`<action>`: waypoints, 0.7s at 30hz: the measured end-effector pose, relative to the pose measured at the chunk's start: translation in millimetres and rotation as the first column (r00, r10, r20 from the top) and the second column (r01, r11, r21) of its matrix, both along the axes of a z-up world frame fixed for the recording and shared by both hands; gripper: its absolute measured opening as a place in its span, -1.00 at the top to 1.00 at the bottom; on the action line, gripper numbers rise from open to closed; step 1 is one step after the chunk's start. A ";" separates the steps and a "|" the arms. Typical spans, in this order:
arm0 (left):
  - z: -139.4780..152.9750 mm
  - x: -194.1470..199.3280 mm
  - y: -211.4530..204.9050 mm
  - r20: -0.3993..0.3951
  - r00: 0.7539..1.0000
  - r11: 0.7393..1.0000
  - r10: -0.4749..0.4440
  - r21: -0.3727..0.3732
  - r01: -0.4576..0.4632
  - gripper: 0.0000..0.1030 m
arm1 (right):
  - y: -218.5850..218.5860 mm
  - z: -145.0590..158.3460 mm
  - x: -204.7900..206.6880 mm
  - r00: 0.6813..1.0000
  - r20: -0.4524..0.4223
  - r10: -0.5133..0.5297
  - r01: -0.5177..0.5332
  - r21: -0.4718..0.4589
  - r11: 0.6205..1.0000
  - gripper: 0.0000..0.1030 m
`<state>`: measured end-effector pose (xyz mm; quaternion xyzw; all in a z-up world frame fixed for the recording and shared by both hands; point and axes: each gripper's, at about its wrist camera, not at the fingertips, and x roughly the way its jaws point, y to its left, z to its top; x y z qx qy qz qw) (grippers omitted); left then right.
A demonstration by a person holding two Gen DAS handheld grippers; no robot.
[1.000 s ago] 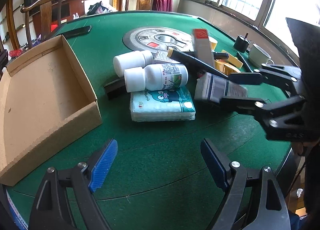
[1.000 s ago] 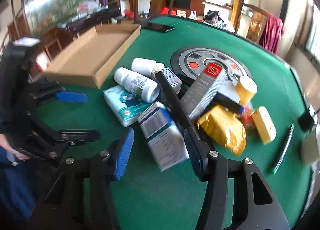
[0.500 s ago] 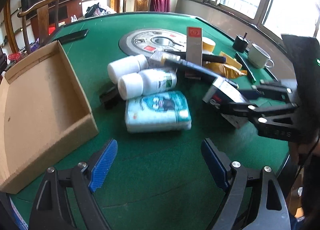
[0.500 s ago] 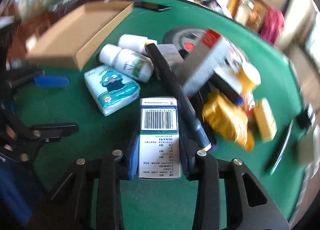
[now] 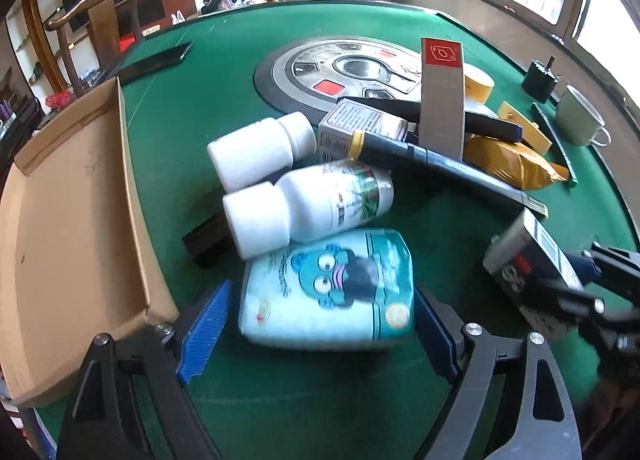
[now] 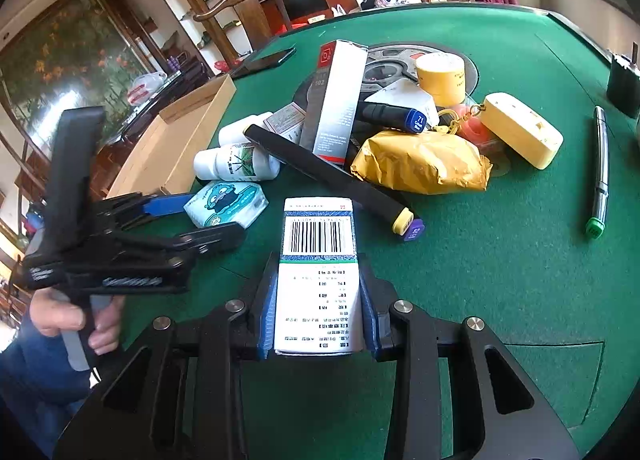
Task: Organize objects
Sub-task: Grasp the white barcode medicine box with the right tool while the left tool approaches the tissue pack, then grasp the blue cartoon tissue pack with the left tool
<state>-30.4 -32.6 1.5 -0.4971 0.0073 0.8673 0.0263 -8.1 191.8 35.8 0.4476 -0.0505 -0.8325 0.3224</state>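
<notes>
A light-blue tissue pack [image 5: 328,288] with a cartoon face lies on the green table. My left gripper [image 5: 320,324] is open and straddles it, one blue pad on each side; whether the pads touch it I cannot tell. From the right wrist view the same left gripper [image 6: 200,220] reaches the tissue pack [image 6: 226,204] from the left, held by a person's hand. My right gripper [image 6: 318,292] is shut on a white medicine box [image 6: 318,228] with a barcode, pads pressing both long sides. It shows at the right edge as right gripper [image 5: 580,292] holding the medicine box [image 5: 528,256].
An empty cardboard tray [image 5: 60,220] sits left of the pile. Two white bottles [image 5: 304,200], a black marker [image 5: 440,168], a tall grey carton [image 5: 442,100], a yellow packet [image 6: 420,164], a yellow box [image 6: 520,132] and a pen [image 6: 600,172] lie around. A mug [image 5: 576,120] and a phone [image 5: 156,64] rest farther off.
My right gripper closed on the medicine box and drew it out of the pile toward the near edge. My left gripper advanced until the tissue pack lay between its fingers.
</notes>
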 end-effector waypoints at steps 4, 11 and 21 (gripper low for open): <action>-0.9 -0.8 1.5 -0.019 1.000 1.000 -0.011 -0.001 0.011 -0.65 | -9.8 1.9 -7.5 1.000 0.006 0.013 -0.013 0.049 0.999 0.34; 1.4 9.5 4.3 -0.057 0.997 0.999 -0.046 -0.003 0.046 -0.39 | -16.2 6.8 -10.2 1.000 -0.012 0.020 -0.018 0.113 0.993 0.31; 10.9 31.3 -1.3 -0.086 0.993 0.993 -0.081 0.078 0.088 -0.37 | -22.3 13.9 -3.7 0.999 -0.052 -0.005 0.015 0.194 0.981 0.34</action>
